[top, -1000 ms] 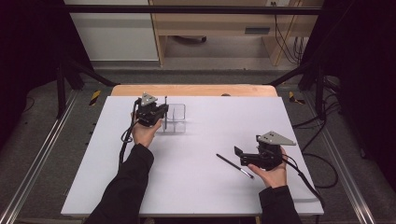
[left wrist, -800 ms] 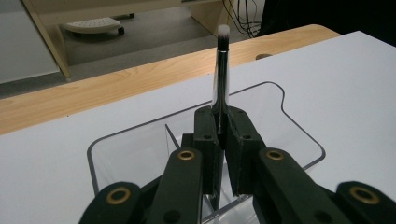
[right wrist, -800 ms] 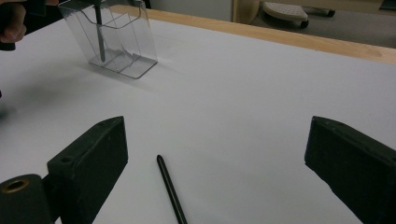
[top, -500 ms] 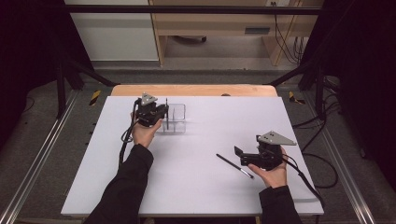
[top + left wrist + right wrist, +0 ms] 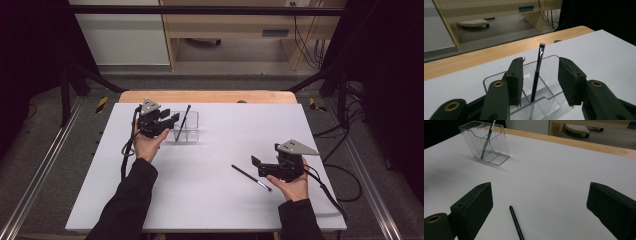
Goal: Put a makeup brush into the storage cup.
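A clear plastic holder (image 5: 187,127) with compartments stands at the back left of the white table (image 5: 210,150). A thin black brush (image 5: 182,123) leans upright in it, bristle tip up (image 5: 542,45). My left gripper (image 5: 171,119) is open right beside the holder (image 5: 536,85), its jaws either side of the brush without touching it. A second black brush (image 5: 251,178) lies flat on the table at the front right. My right gripper (image 5: 255,167) is open just to the right of that brush (image 5: 516,222), jaws wide apart. The holder (image 5: 486,142) stands far off in the right gripper view.
A wooden strip (image 5: 207,96) runs along the table's far edge. Beyond it are a wooden bench (image 5: 240,25) and cables (image 5: 305,40) on the floor. Metal rails (image 5: 40,170) flank the table on both sides.
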`<state>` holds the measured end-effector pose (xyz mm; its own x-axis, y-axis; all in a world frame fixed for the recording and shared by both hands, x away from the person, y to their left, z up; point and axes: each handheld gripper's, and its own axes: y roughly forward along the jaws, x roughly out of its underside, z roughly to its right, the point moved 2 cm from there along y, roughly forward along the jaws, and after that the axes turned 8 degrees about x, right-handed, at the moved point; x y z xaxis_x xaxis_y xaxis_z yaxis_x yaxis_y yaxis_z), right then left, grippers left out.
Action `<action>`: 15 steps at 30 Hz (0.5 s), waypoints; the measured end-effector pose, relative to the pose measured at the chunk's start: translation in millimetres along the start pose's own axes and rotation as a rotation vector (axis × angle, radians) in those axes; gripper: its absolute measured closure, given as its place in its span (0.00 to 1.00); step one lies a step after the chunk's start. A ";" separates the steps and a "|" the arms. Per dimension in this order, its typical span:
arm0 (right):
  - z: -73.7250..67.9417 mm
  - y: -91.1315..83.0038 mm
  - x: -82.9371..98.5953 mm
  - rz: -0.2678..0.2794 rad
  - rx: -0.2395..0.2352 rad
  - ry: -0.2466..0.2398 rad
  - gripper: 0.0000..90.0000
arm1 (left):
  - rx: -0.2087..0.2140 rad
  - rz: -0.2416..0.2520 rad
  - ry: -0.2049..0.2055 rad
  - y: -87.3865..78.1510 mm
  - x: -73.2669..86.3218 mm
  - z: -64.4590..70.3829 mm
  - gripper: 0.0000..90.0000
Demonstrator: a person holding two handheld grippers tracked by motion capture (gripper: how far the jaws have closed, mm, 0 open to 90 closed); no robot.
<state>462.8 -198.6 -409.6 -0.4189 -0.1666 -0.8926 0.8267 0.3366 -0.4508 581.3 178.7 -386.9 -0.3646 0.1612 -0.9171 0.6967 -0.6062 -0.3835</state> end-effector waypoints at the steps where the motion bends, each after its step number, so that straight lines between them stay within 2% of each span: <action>1: -0.1 -0.2 -0.3 0.001 0.000 -0.002 0.08 | 0.002 0.002 0.001 -2.5 0.3 1.3 0.58; 6: -2.1 -0.2 -0.6 -0.009 -0.007 -0.012 0.08 | 0.032 0.008 -0.004 -15.3 4.1 7.4 0.51; 15: -1.8 -1.8 -3.8 -0.013 -0.006 -0.025 0.09 | 0.053 0.018 0.007 -36.5 16.0 16.9 0.39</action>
<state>462.2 -196.9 -405.4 -0.4202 -0.1944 -0.8864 0.8190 0.3395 -0.4627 539.6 190.2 -385.8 -0.3475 0.1553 -0.9247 0.6692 -0.6498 -0.3605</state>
